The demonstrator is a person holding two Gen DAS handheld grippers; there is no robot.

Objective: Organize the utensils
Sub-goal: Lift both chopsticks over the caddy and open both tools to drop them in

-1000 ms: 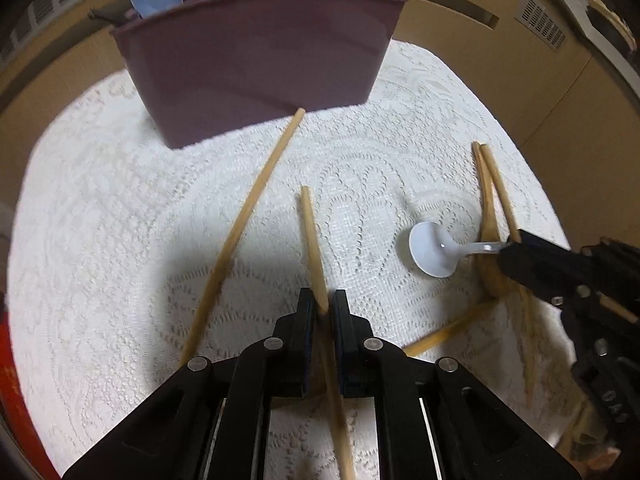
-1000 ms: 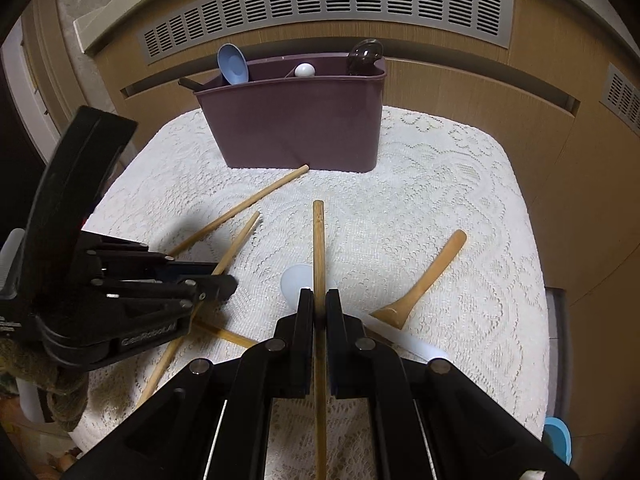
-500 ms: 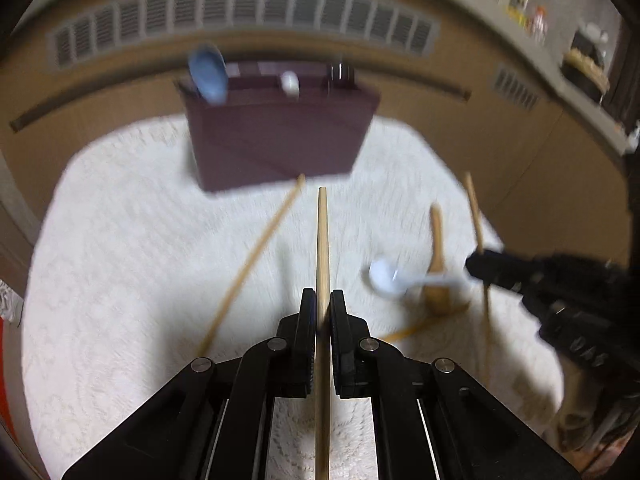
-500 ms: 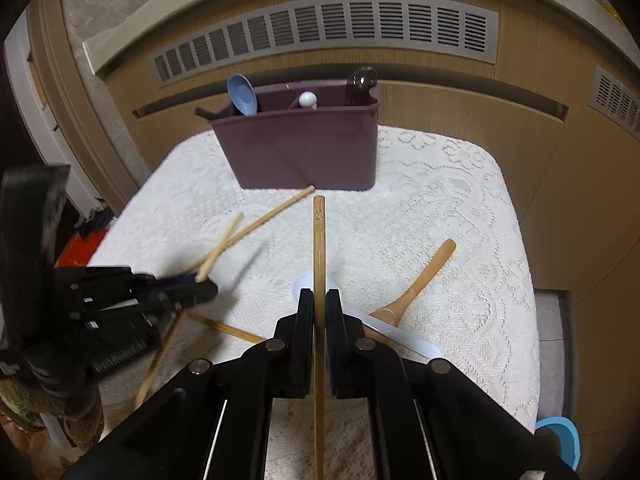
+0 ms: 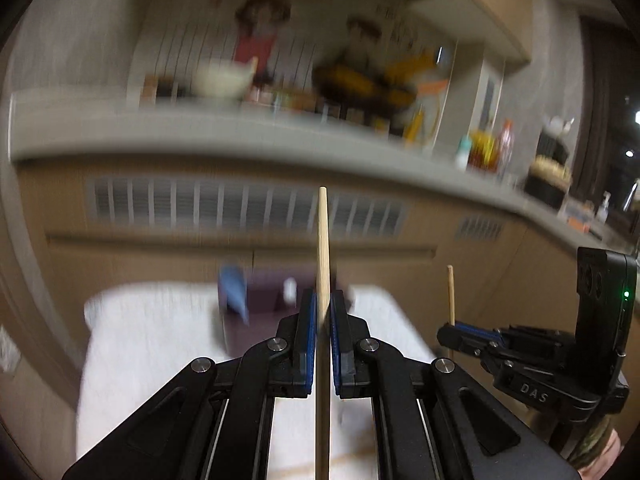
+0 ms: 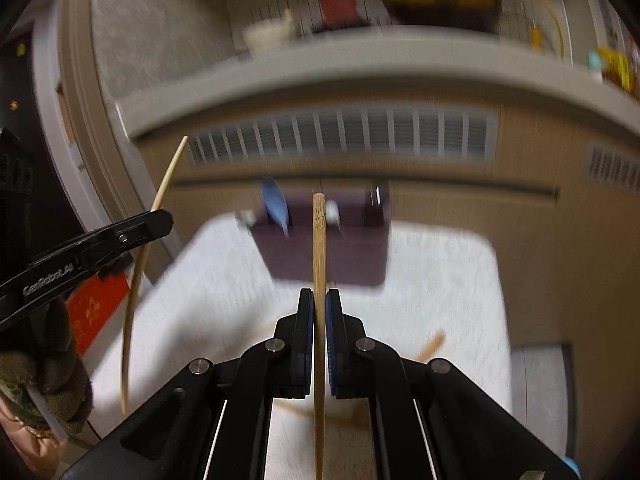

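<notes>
I'm gripping one chopstick [image 5: 322, 248] in my left tongs [image 5: 321, 312] and another chopstick [image 6: 319, 248] in my right tongs [image 6: 319, 312]. The purple caddy [image 6: 324, 254] is holding a blue spoon [image 6: 275, 206], a white utensil and a dark one.

Left claw [image 5: 322, 320] clamps chopstick [image 5: 322, 240] w/ purple caddy [image 5: 260, 300] beyond.

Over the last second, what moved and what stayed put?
Both grippers rose and tipped up, so the counter now fills the views. The left gripper lifted its chopstick off the cloth; the right gripper carried its chopstick higher. Both grips unchanged. The purple caddy stayed put.
</notes>
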